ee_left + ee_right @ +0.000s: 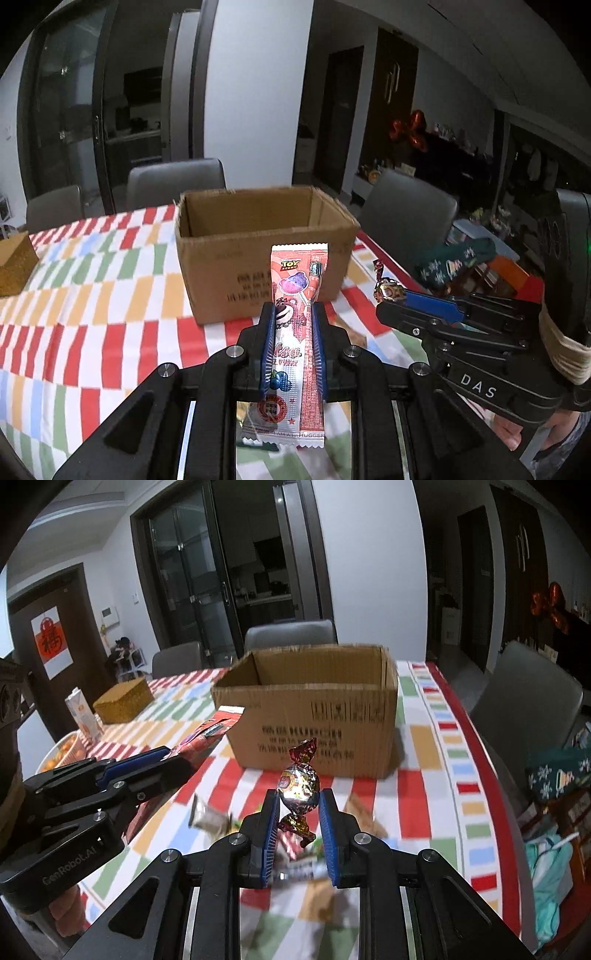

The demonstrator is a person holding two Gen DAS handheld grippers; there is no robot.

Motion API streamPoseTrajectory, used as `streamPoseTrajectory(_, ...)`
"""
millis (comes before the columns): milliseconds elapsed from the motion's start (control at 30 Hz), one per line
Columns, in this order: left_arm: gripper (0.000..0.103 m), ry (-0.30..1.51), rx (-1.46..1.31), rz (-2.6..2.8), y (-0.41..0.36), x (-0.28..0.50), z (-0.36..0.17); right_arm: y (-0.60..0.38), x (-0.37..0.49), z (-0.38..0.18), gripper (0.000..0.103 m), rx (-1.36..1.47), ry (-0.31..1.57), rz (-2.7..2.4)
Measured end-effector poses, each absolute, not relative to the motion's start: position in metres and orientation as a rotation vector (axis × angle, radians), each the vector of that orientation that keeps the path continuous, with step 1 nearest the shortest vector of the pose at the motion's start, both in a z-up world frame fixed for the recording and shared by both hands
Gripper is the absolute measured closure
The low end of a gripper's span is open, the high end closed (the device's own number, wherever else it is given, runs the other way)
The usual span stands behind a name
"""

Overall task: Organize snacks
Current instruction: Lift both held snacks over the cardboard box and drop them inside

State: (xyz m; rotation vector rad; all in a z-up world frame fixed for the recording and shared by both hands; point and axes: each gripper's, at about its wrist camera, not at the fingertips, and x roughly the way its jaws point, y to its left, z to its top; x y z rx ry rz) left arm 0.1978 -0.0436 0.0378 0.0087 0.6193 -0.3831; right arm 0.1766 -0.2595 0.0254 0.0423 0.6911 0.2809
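An open cardboard box (258, 266) stands on the checkered tablecloth, also in the right wrist view (314, 716). My left gripper (293, 314) is shut on a long pink Toy Story lollipop packet (295, 332), held upright above the table in front of the box. My right gripper (298, 797) is shut on a foil-wrapped candy (299, 784), also held above the table before the box. The right gripper with the candy (388, 291) shows at the right of the left wrist view; the left gripper and its packet (207, 734) show at the left of the right wrist view.
Loose snack wrappers (208, 818) lie on the tablecloth below my right gripper. A gold box (123, 699), a carton (83, 710) and a bowl of oranges (59, 757) sit at the far left. Grey chairs (290, 635) surround the table; its red edge (480, 760) runs right.
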Motion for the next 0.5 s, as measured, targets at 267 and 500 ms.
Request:
streamPoseTrajectory(267, 0.083, 0.571, 0.003, -0.349, -0.037, 0.235, 0.062, -0.254, 0.212, 0.055, 0.08, 0.017, 0.624, 0.269)
streamPoseTrajectory(500, 0.083, 0.563, 0.016, -0.327, -0.031, 0.274, 0.079, -0.243, 0.248, 0.076, 0.08, -0.021, 0.593, 0.272)
